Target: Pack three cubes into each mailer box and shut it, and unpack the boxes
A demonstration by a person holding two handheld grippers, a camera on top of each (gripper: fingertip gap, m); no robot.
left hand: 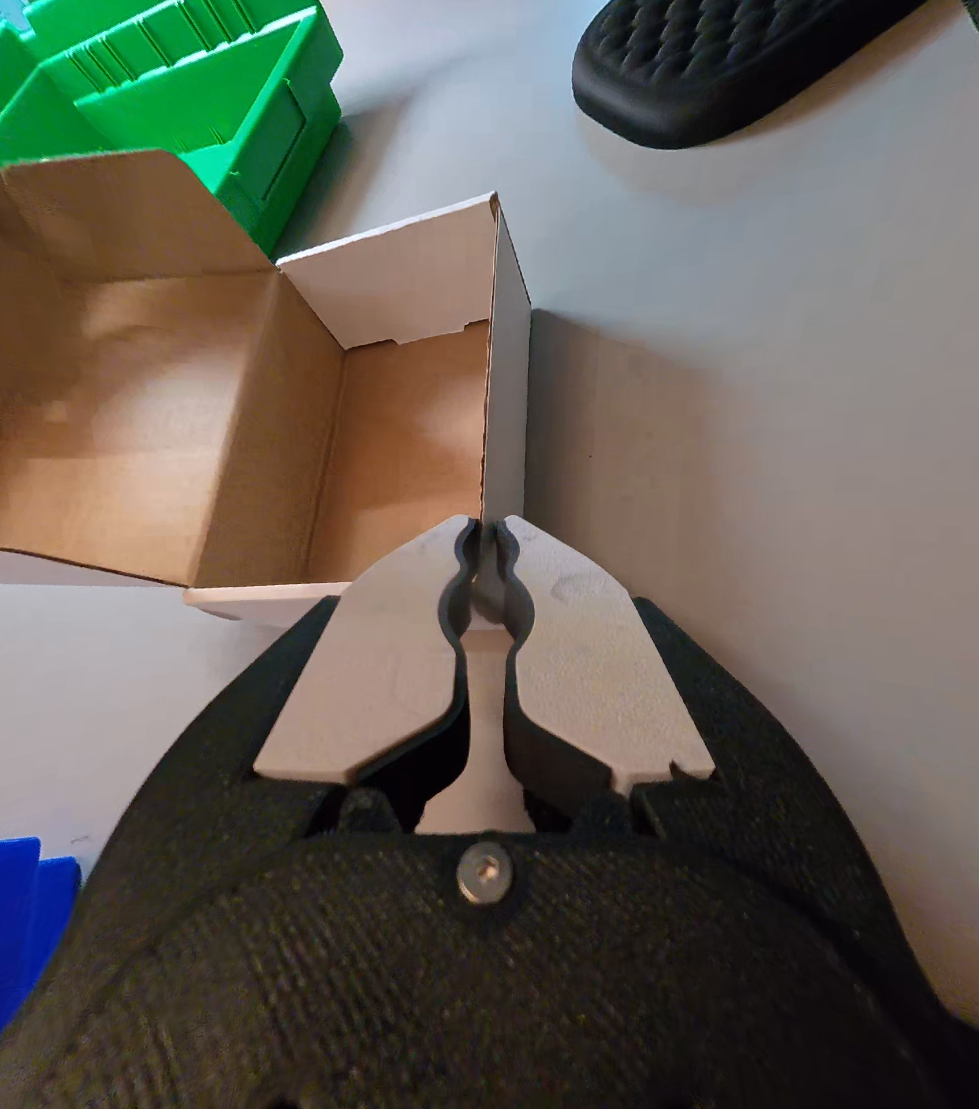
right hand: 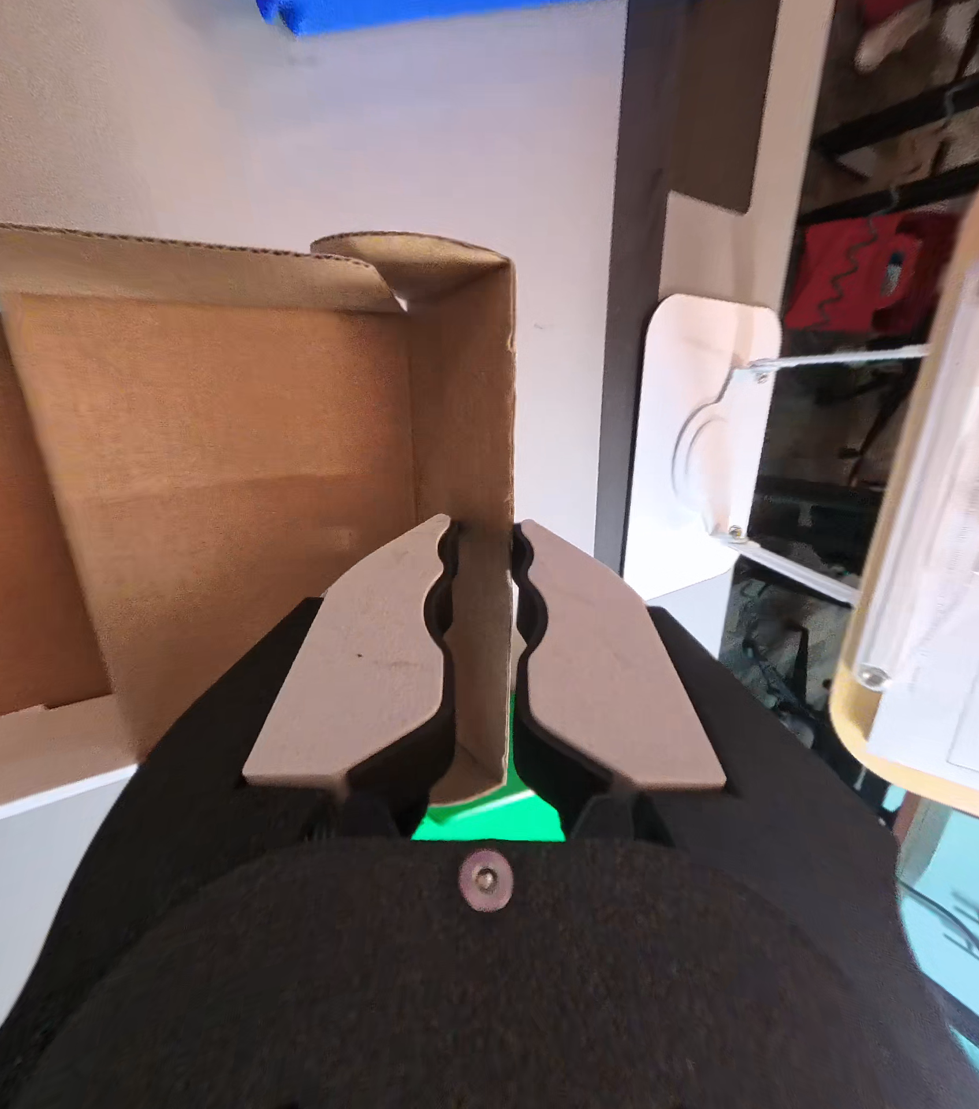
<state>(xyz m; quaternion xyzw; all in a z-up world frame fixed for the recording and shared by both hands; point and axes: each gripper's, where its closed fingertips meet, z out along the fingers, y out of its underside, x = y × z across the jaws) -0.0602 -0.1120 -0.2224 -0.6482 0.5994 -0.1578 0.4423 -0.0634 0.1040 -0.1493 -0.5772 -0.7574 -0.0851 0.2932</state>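
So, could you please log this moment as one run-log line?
left gripper: shut on mailer box wall | right gripper: shut on lid side flap | box: open, no cubes visible

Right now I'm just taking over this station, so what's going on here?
Two handheld grippers are working on one open mailer box on the table. The left gripper pinches the box's side wall; the right gripper straddles a lid flap. No cubes show inside. Green bins sit behind.
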